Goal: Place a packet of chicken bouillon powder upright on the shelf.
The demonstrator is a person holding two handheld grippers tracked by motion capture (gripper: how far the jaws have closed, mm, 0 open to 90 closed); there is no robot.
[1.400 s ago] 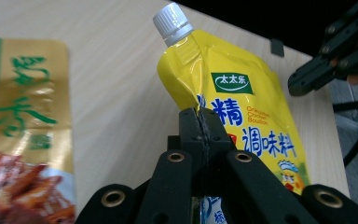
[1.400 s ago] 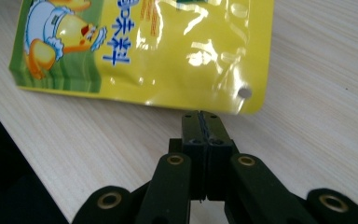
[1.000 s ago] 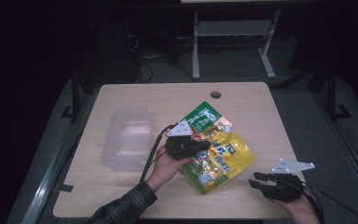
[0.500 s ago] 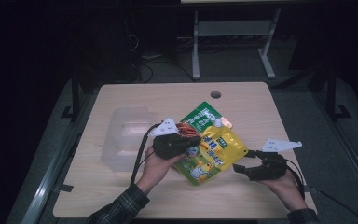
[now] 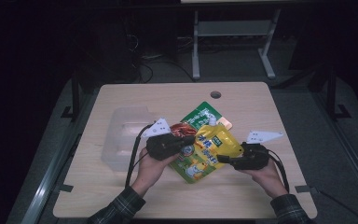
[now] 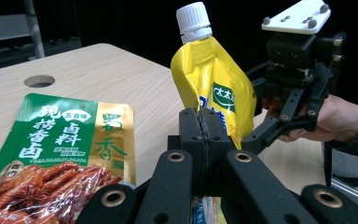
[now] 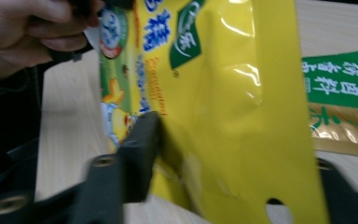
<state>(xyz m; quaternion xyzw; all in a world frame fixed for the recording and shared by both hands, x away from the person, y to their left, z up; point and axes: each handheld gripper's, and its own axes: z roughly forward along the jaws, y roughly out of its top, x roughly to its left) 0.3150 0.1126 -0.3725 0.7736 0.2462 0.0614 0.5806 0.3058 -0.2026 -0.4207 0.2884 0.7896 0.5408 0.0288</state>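
A yellow spouted pouch (image 5: 212,147) with a white cap (image 6: 193,18) is held up off the table. My left gripper (image 5: 186,140) is shut on its left edge; in the left gripper view the jaws meet on the pouch (image 6: 214,79). My right gripper (image 5: 221,158) is at the pouch's right edge. Its jaws have just been closing, with the pouch (image 7: 228,93) between them; I see no pad pressing on it. A green snack packet (image 5: 200,119) lies flat under and behind the pouch.
A clear plastic container (image 5: 123,135) sits on the wooden table (image 5: 261,107) left of my left hand. A round hole (image 5: 215,94) is near the table's far edge. A metal stand (image 5: 228,28) is on the floor beyond the table.
My right gripper has moved left from the table's right side up to the pouch's edge. The pouch has been raised and tilted in my left gripper.
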